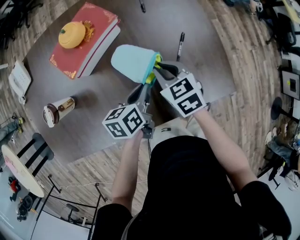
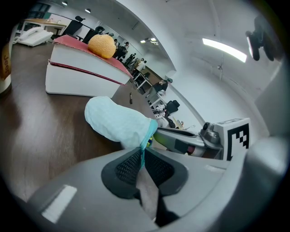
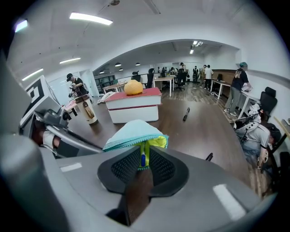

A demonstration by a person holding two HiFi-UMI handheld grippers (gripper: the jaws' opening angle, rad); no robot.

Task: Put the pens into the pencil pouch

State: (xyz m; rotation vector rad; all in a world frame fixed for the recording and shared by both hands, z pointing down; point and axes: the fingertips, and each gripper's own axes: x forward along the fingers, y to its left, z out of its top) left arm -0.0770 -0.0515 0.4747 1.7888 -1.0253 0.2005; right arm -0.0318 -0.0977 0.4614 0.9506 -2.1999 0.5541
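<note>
One pencil pouch (image 1: pixel 133 63); one red book (image 1: pixel 86 40); one orange pumpkin (image 1: pixel 71 34) on the book; one cup (image 1: pixel 58 111) and one white telephone (image 1: pixel 19 78) near the book; two pens right of it: near pen (image 1: pixel 181 45), far pen (image 1: pixel 142 5).

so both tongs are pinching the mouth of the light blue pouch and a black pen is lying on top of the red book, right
One thing is off: no pen is on the red book. The head view shows the black pen lying on the bare table, apart from the book. The left tongs and right tongs do pinch the mouth of the light blue pouch.
</note>
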